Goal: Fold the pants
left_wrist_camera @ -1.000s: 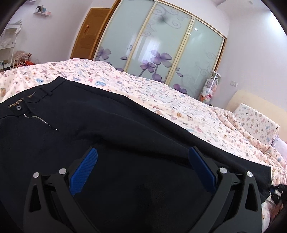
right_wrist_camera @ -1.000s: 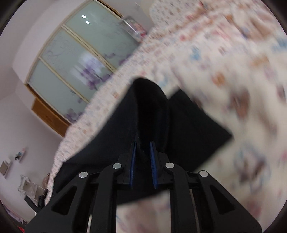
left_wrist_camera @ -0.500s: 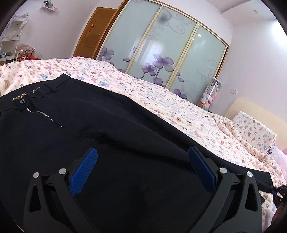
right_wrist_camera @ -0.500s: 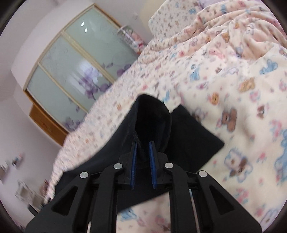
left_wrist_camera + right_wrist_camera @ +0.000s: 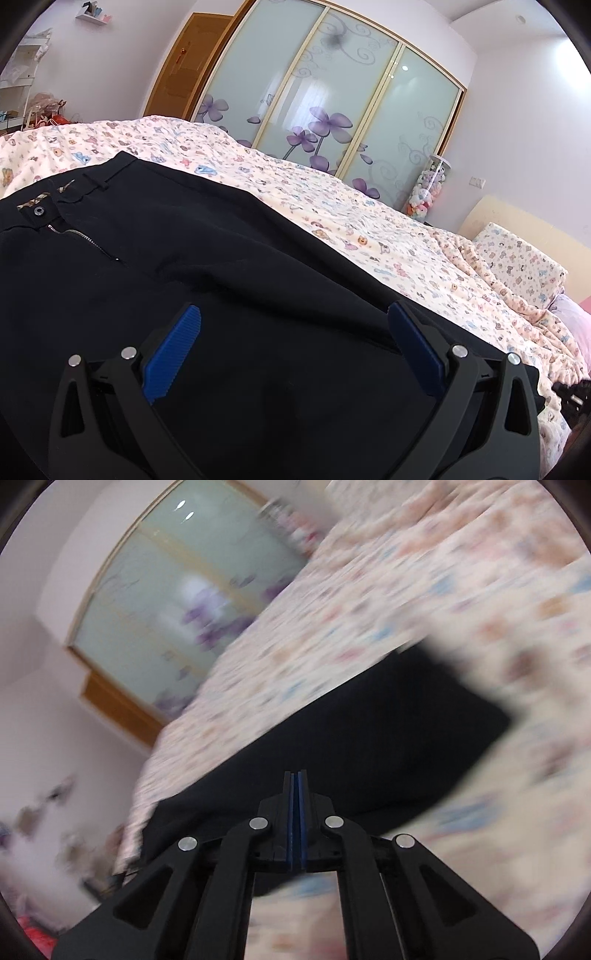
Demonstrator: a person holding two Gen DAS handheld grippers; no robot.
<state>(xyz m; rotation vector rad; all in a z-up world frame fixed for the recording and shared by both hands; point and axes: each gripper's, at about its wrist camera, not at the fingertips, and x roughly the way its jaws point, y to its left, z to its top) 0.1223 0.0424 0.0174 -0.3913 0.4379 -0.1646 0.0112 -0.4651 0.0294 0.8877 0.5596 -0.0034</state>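
Black trousers point(image 5: 229, 280) on bed point(image 5: 369, 221): right gripper point(image 5: 295, 779) fingers closed, apparently pinching the hem—lift evenly; left gripper point(image 5: 291, 321) fingers spread, steadying the thigh.

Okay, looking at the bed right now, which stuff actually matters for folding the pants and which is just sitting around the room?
For the job:
- black pants, spread on the bed
- left gripper, fingers wide apart over the pants
- right gripper, fingers nearly together; view too blurred to tell if cloth is pinched
- bed, the work surface

Just around:
- pillow
- wardrobe doors
- tube of plush toys
- wooden door
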